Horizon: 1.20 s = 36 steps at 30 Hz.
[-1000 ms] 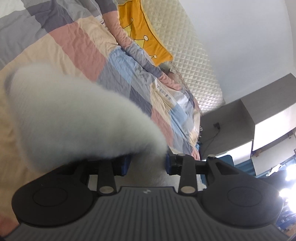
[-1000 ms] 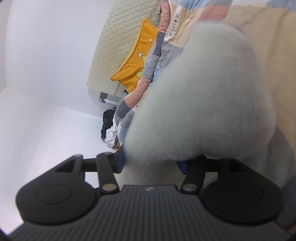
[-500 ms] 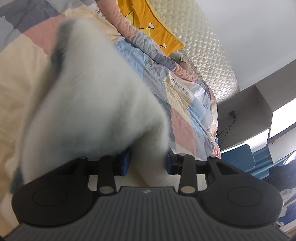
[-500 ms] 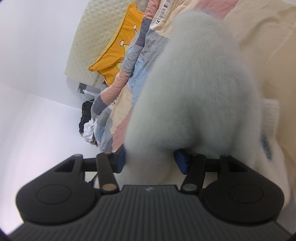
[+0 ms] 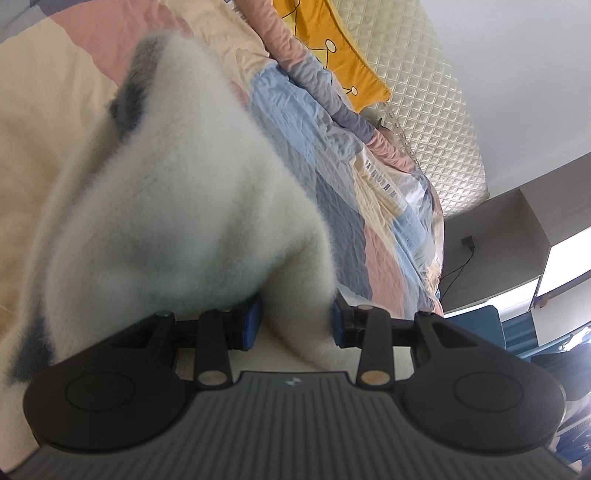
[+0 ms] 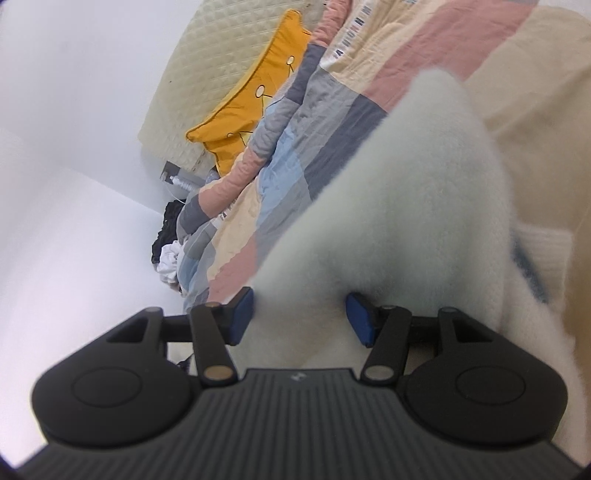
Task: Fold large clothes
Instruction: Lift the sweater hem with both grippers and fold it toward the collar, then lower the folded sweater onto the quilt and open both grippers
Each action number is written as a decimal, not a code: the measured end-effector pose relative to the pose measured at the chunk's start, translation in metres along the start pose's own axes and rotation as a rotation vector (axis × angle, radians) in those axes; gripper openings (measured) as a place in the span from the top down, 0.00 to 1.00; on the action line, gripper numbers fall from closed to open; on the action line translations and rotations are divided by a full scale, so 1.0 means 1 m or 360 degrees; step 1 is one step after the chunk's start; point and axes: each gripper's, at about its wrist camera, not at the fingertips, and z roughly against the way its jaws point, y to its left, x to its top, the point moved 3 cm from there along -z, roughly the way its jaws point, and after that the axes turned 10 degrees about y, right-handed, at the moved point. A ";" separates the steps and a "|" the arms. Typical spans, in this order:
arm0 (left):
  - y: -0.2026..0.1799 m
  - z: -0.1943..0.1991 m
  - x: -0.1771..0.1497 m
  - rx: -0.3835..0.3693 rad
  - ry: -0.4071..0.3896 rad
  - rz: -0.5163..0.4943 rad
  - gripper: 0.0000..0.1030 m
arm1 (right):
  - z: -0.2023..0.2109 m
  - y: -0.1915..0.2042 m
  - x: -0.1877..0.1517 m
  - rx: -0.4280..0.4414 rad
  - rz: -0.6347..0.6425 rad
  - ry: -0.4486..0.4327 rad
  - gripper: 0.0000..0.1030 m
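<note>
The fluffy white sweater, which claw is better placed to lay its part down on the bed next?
Left, probably. The left claw holds the white sweater low over the quilt; the right claw looks farther off.

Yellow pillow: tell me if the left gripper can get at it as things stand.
Probably not: the left gripper is shut on the fluffy sweater, and the yellow pillow lies far across the quilt.

— Any writing you can read?
— Only on the quilt (image 5: 384,184): a row of dark block letters runs along a pale strip in the left wrist view, too small and creased to spell out (several look like H or N).
— And from the right wrist?
— The same kind of lettering on the quilt's (image 6: 347,33) pale edge, equally unreadable. Nothing else bears text.
</note>
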 end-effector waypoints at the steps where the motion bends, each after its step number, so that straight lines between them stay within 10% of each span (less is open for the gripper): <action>1: -0.003 0.002 -0.001 0.0006 -0.0008 -0.0013 0.59 | 0.001 0.001 0.000 -0.0001 0.0004 0.0000 0.44; 6: -0.026 0.028 -0.013 0.0028 -0.0036 -0.0098 0.54 | 0.019 0.019 -0.001 0.0044 0.0122 -0.0103 0.41; 10: -0.036 0.057 -0.027 -0.0006 -0.0130 -0.0150 0.20 | 0.033 0.034 -0.003 0.0054 0.0199 -0.0174 0.41; 14: -0.043 0.078 -0.038 0.0048 -0.0192 -0.0235 0.20 | 0.037 0.043 -0.009 -0.0022 0.0259 -0.0171 0.41; 21: -0.036 0.066 -0.041 0.0309 -0.0174 -0.0406 0.20 | 0.031 0.057 -0.014 -0.0596 0.0677 -0.0230 0.41; 36: -0.028 0.019 -0.041 0.0674 -0.0088 -0.0606 0.20 | -0.015 0.035 -0.014 -0.0846 0.0925 -0.0116 0.45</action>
